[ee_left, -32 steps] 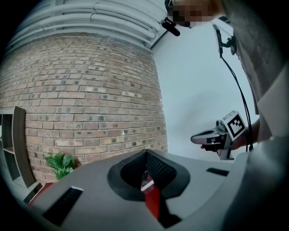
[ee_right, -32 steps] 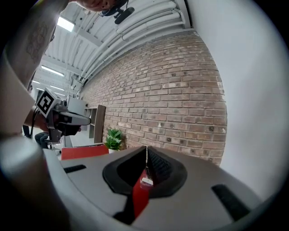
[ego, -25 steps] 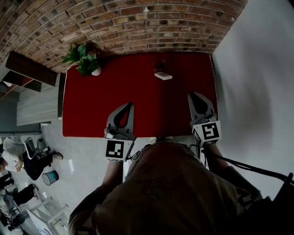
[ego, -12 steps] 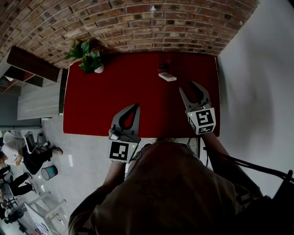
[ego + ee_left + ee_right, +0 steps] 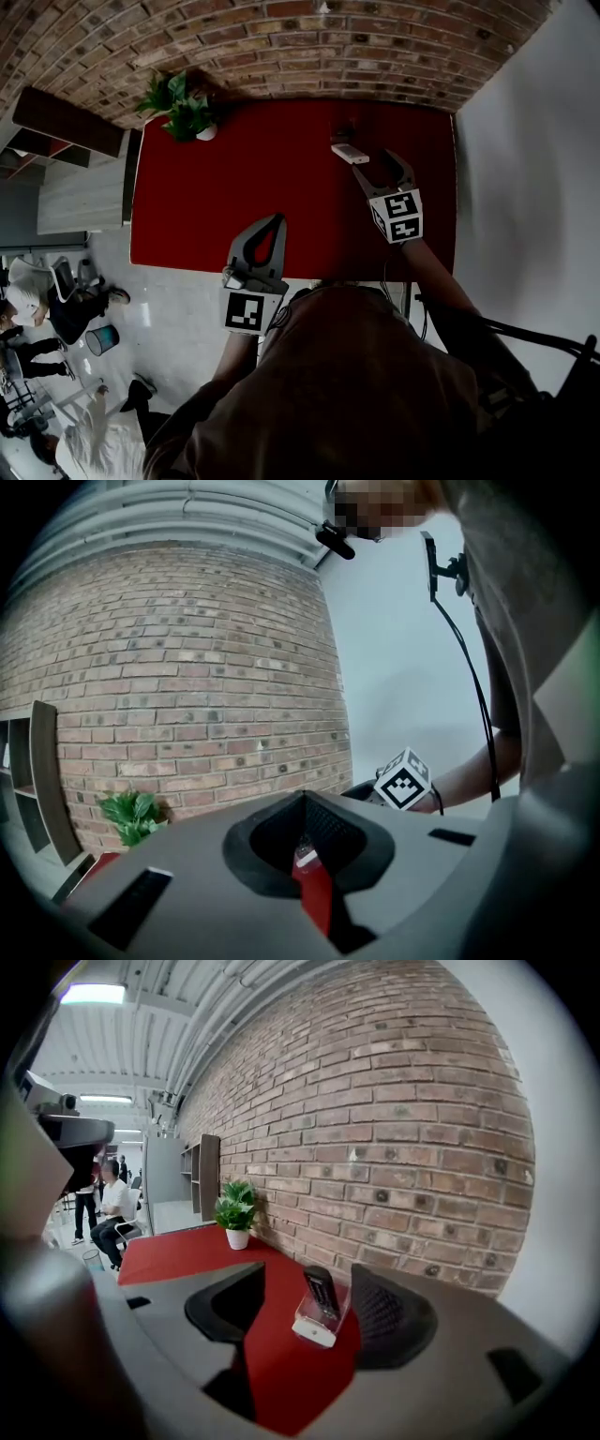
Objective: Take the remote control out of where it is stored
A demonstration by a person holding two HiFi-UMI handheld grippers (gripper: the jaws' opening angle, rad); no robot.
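Both jaws of the right gripper [image 5: 382,169] stand wide apart. They have just been opening, and they hold nothing. When I look along them I see the black remote control [image 5: 320,1290] in the gap between the two jaws, but it is a little way ahead and the pads do not touch it. It stands tilted back in its small clear stand with a white base [image 5: 314,1330], near the far edge of the red table top [image 5: 234,187] and close to the brown brick wall [image 5: 281,47]. From the head view the jaw tips are near the stand, and only bare red table lies between them. The left gripper [image 5: 275,221] hangs over the near edge of the table, well apart from the remote. Its jaws are pressed together with nothing in them, and only a thin strip of red shows under the tips. A green leafy plant in a white pot [image 5: 183,112] sits at the far left corner of the table, well away from both grippers. Some people [image 5: 108,1208] sit far off to the left in the room.
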